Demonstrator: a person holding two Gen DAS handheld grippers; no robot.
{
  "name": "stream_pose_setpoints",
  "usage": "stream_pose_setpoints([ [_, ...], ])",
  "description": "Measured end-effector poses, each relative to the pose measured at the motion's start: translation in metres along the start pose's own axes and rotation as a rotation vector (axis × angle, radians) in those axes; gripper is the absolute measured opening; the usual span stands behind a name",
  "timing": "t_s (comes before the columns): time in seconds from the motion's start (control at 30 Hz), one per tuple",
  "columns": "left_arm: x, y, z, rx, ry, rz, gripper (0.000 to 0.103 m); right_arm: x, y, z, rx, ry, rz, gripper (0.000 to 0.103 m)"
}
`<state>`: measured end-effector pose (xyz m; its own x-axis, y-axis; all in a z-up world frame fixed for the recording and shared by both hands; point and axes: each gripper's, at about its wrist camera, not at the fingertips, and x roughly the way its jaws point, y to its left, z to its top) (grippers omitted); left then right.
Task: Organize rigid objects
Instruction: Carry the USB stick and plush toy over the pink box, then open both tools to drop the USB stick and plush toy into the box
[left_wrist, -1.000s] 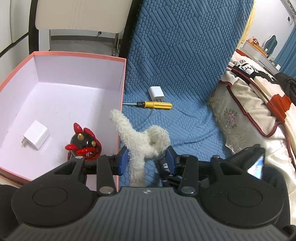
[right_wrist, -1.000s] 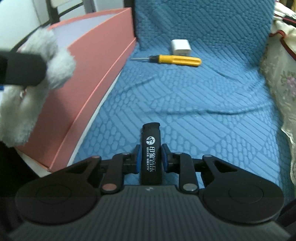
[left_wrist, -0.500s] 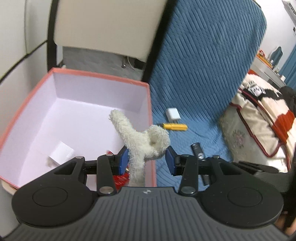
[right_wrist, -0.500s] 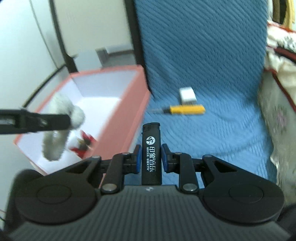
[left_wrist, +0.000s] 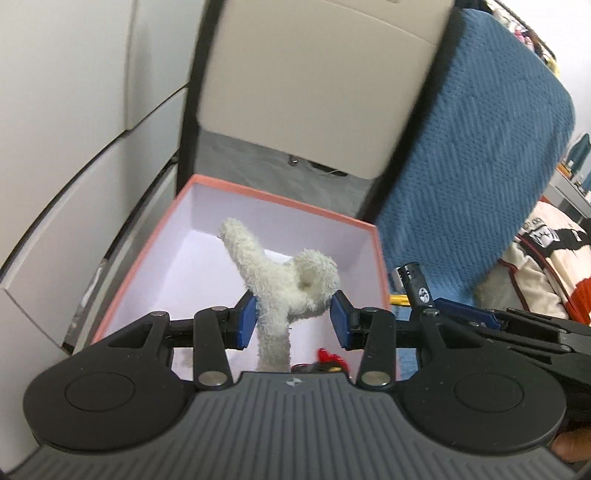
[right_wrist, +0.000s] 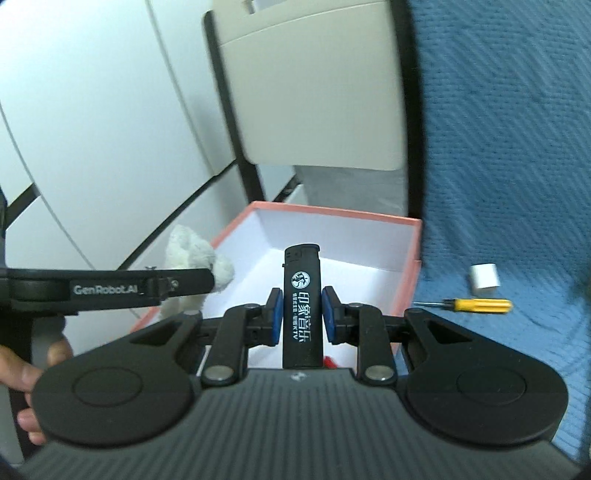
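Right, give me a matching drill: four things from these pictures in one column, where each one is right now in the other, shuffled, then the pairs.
Things:
1. lighter
2. white plush toy
3. yellow screwdriver
4. white charger

Places:
A. in the left tongs, over the pink box
B. on the blue cover, just beyond the screwdriver
C. in the right tongs
D. on the blue cover, beside the box

Pairs: 1-C, 2-A, 3-D, 4-B
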<state>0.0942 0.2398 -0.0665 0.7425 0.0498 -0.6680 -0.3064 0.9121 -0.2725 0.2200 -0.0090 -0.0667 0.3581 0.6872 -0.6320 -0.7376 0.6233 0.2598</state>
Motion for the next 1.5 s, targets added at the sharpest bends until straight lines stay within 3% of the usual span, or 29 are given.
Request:
stream_pose_setpoints([
  [0.37,0.031,0.055,-0.029,-0.068,0.094,0.058,0.048,0.057,0.023,-0.042,0.027,0.178,0.037,0.026],
  [0.6,0.052,0.065,-0.042,-0.09,0.143,0.056,0.049,0.076,0.023,-0.055,0.039,0.238,0.018,0.027],
  [1.0,0.028,0.057,-0.03,-0.087,0.047,0.05,0.052,0.052,0.022,-0.037,0.007,0.14,0.029,0.029],
  [1.5,-0.006,-0.018,-0.016,-0.033,-0.071,-0.038,0.052,-0.026,-0.019,-0.024,0.007,-0.013,-0.038,0.029],
])
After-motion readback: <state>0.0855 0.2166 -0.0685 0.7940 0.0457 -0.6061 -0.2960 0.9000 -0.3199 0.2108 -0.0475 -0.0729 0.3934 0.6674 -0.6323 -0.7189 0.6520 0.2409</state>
